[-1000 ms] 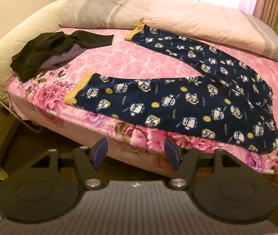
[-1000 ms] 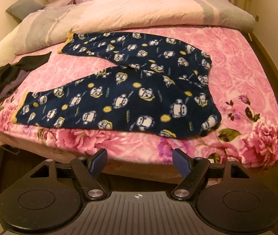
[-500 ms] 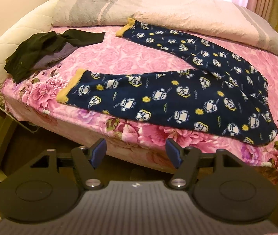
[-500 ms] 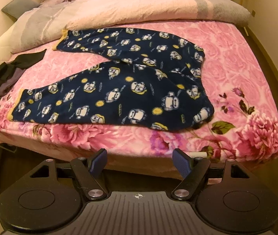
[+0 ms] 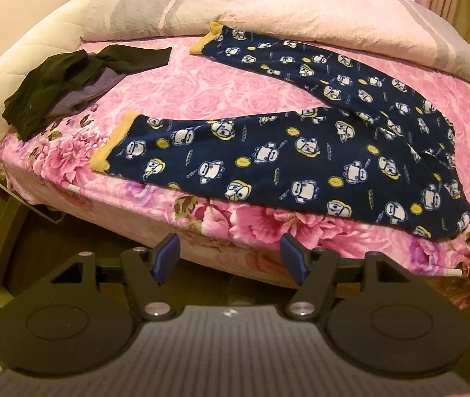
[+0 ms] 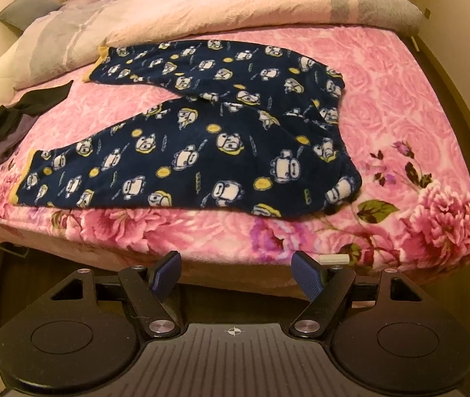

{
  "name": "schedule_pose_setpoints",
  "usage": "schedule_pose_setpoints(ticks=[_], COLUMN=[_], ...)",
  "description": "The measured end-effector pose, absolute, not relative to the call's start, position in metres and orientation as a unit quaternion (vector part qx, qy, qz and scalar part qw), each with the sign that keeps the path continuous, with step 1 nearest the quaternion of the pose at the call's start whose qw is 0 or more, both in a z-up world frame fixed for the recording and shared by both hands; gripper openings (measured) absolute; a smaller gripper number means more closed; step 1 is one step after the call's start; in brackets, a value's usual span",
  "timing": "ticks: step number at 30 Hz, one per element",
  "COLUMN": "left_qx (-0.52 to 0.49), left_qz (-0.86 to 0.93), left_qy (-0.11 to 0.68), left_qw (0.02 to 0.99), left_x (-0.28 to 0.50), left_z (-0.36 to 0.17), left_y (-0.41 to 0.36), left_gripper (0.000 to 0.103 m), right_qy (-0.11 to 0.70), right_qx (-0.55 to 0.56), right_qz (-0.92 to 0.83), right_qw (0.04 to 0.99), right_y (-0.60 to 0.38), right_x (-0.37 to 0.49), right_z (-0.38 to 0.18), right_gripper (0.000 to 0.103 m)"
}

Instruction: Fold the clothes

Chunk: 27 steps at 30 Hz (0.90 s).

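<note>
Navy fleece pyjama trousers (image 5: 301, 152) with a white cartoon print and yellow cuffs lie spread flat on the pink floral bed, legs apart in a V, cuffs to the left, waist to the right; they also show in the right wrist view (image 6: 221, 145). My left gripper (image 5: 230, 258) is open and empty, in front of the bed's near edge below the near leg. My right gripper (image 6: 235, 276) is open and empty, in front of the bed edge below the waist end.
A heap of black and grey clothes (image 5: 66, 82) lies at the bed's left side, also in the right wrist view (image 6: 3, 129). A rolled pink and grey duvet (image 5: 268, 6) runs along the far side. The pink floral blanket (image 6: 416, 106) covers the bed.
Both grippers have moved closer to the bed's near edge; the trousers now look larger in both views. Nothing on the bed has moved.
</note>
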<state>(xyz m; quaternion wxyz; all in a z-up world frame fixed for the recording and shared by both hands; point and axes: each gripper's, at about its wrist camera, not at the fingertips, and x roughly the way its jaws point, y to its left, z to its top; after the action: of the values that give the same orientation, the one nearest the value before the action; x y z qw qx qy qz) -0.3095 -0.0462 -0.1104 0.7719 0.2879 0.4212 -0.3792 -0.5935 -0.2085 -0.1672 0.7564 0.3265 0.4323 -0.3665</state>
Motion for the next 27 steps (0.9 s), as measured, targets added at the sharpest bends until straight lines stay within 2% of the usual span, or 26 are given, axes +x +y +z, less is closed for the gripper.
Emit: schedule_pose_setpoints(ticks=[12, 27], left_qx=[0.311, 0.353], left_qz=[-0.406, -0.492], left_qy=[0.431, 0.412], left_qw=[0.744, 0.681], left_x=[-0.274, -0.13], left_z=[-0.131, -0.143], left_y=[-0.106, -0.221], left_gripper=[0.064, 0.063], right_qy=[0.438, 0.421], right_qx=[0.34, 0.378], right_qz=[-0.399, -0.475], right_qw=[0.73, 0.674], right_y=[-0.241, -0.301], right_x=[-0.562, -0.455], right_z=[-0.176, -0.188], right_gripper=[0.076, 0.076])
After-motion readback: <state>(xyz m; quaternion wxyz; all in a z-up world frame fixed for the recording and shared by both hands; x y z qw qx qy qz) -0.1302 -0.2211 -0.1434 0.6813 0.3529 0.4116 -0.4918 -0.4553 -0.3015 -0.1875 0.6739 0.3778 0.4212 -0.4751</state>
